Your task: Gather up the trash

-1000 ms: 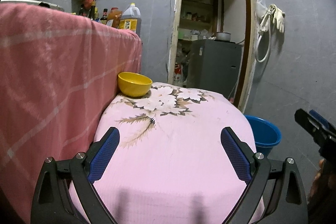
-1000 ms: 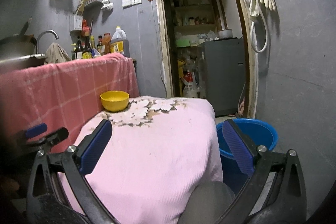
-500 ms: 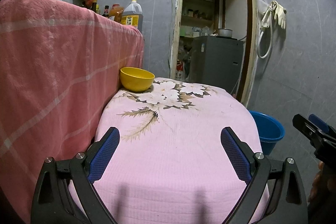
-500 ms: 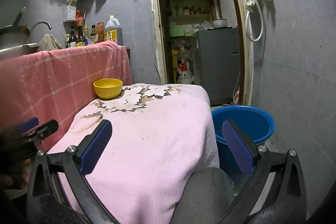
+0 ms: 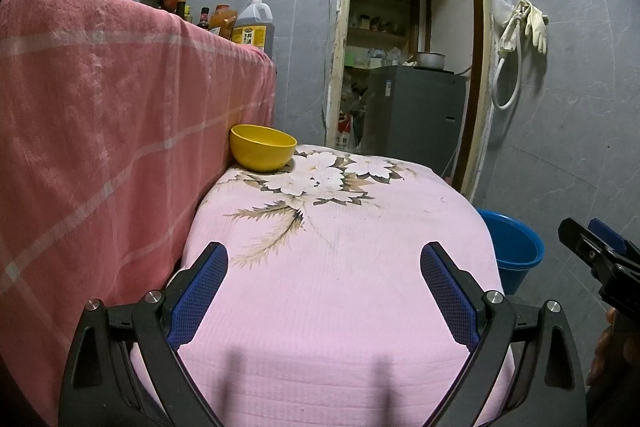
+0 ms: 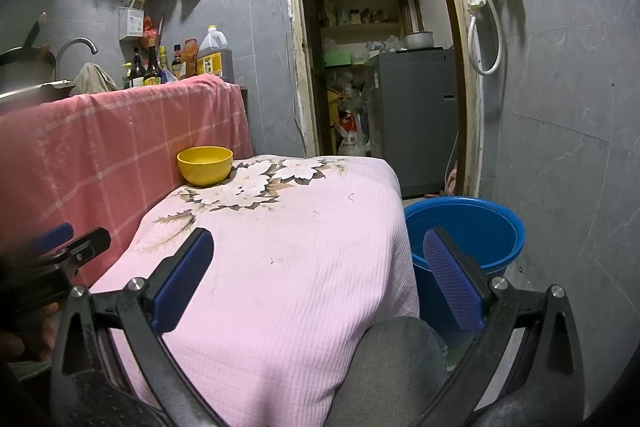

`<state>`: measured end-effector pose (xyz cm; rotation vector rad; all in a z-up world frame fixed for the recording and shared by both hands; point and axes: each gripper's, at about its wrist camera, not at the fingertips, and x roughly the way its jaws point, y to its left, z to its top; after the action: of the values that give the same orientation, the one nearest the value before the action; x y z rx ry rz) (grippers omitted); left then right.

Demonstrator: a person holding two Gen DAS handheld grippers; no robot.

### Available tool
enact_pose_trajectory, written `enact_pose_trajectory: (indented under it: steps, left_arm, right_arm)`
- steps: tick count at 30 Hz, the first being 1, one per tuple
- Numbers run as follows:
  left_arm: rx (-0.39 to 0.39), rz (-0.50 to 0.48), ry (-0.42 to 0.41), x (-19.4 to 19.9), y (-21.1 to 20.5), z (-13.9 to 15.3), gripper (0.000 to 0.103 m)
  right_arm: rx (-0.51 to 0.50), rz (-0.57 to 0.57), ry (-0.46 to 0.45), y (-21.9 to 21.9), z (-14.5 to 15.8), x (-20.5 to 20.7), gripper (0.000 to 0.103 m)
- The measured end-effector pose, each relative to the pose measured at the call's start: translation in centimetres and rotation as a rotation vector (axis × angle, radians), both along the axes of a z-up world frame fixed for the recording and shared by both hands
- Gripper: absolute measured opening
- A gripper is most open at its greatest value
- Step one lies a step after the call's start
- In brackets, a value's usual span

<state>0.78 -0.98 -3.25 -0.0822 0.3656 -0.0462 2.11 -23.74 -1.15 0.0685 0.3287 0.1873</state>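
A low table under a pink flowered cloth [image 5: 340, 267] [image 6: 280, 247] fills the middle of both views. A yellow bowl [image 5: 262, 147] [image 6: 205, 165] stands at its far left corner against the red checked cloth. A blue bucket [image 6: 464, 231] [image 5: 514, 251] sits on the floor to the table's right. My left gripper [image 5: 324, 287] hovers open over the near part of the table, nothing between its fingers. My right gripper [image 6: 318, 275] is open too, above the table's right edge and the bucket. No loose trash shows on the cloth apart from tiny specks.
A counter draped in red checked cloth [image 5: 100, 107] rises along the left, with bottles [image 6: 160, 67] and a tap [image 6: 76, 47] on top. An open doorway [image 6: 380, 67] with a grey fridge [image 6: 416, 115] lies ahead. The person's knee [image 6: 392, 367] is at the bottom right.
Both views have dropped lower and drawn slightly closer to the table over the last second. Both grippers stayed open and empty.
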Motion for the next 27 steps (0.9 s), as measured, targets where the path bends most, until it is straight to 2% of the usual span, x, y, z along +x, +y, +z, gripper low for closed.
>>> enact_pose_trajectory:
  steps: [27]
  left_arm:
    - [0.0, -0.002, 0.001, 0.05, 0.18, 0.0, 0.094]
  right_arm:
    - [-0.001, 0.0, 0.0, -0.05, -0.03, 0.09, 0.103]
